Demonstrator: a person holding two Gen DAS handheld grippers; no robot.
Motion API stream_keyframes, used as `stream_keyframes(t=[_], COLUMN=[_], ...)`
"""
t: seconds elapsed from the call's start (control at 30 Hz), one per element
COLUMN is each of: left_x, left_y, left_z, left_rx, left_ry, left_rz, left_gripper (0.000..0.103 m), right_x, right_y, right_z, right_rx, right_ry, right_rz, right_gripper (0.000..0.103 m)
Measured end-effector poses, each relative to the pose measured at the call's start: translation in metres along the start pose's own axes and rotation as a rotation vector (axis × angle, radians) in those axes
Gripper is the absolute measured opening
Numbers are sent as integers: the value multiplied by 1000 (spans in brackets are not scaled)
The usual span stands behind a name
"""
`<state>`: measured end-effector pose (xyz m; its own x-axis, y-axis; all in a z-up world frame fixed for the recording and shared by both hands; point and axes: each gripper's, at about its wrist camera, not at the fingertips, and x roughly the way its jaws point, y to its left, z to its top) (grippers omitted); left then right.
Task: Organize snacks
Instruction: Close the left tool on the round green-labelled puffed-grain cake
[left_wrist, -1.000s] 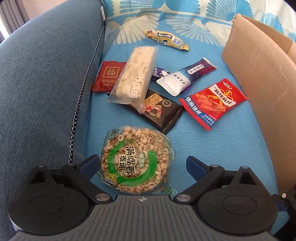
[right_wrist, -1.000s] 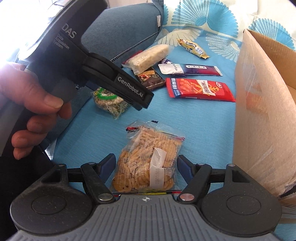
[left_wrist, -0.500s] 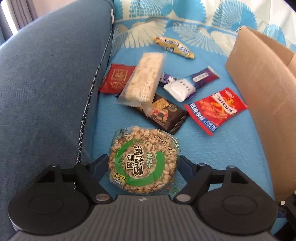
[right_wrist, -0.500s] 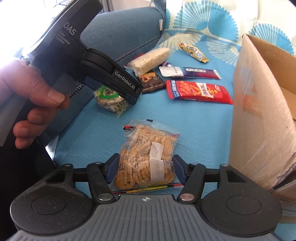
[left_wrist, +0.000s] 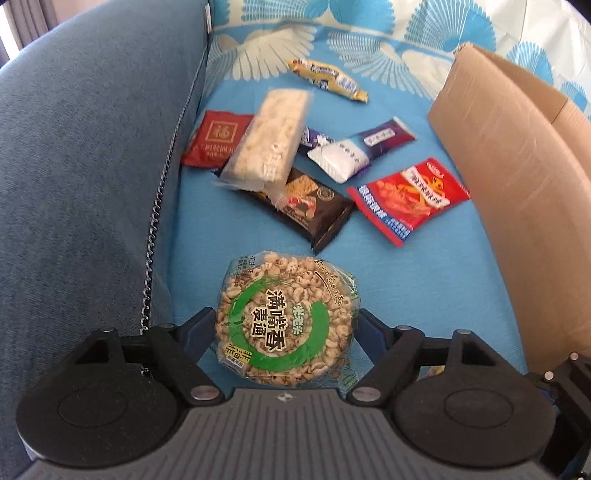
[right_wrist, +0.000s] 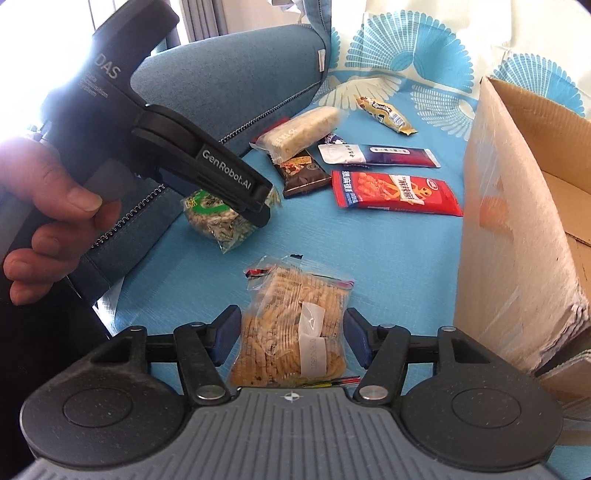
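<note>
A round puffed-grain cake pack (left_wrist: 288, 317) with a green ring label sits between the fingers of my left gripper (left_wrist: 286, 325), whose pads press on its two sides. In the right wrist view that same pack (right_wrist: 212, 218) hangs tilted under the left gripper (right_wrist: 258, 206), just above the blue cloth. My right gripper (right_wrist: 291, 332) is shut on a clear bag of biscuits (right_wrist: 291, 328) that rests on the cloth. An open cardboard box (right_wrist: 517, 221) stands just to the right.
Loose snacks lie farther back: a red packet (left_wrist: 410, 199), a dark cracker pack (left_wrist: 310, 210), a pale rice bar (left_wrist: 269, 140), a dark red sachet (left_wrist: 218, 138), a purple-white bar (left_wrist: 362, 151) and a yellow candy bar (left_wrist: 327, 79). A blue sofa armrest (left_wrist: 92, 166) rises at left.
Both grippers' jaws have narrowed onto their packs. The round pack now sits snug between the left fingers, and the biscuit bag between the right ones.
</note>
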<state>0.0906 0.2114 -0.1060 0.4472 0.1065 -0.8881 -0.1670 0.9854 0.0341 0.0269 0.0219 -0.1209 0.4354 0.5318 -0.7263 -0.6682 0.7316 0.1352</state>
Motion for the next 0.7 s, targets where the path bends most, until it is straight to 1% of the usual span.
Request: stream_keyframes(t=[0.13,0.27,0.63,0.7], left_x=[7,10,15,15], left_y=[-3,-2,-3,-3], left_z=[1,1,3,3], left_rx=[14,14,13,12], left_ry=[22,31,46,46], left_rz=[21,24,25,25], left_gripper=[87,89,89,89], right_x=[2,4,6,6], right_y=[-2,-3,-3,-3], right_z=[-1,-1,-1,-1], right_rx=[6,15,13,12], right_ry=[9,17,28,30], right_rz=[-4,-6,-17,-18], right_gripper=[65,67,67,65])
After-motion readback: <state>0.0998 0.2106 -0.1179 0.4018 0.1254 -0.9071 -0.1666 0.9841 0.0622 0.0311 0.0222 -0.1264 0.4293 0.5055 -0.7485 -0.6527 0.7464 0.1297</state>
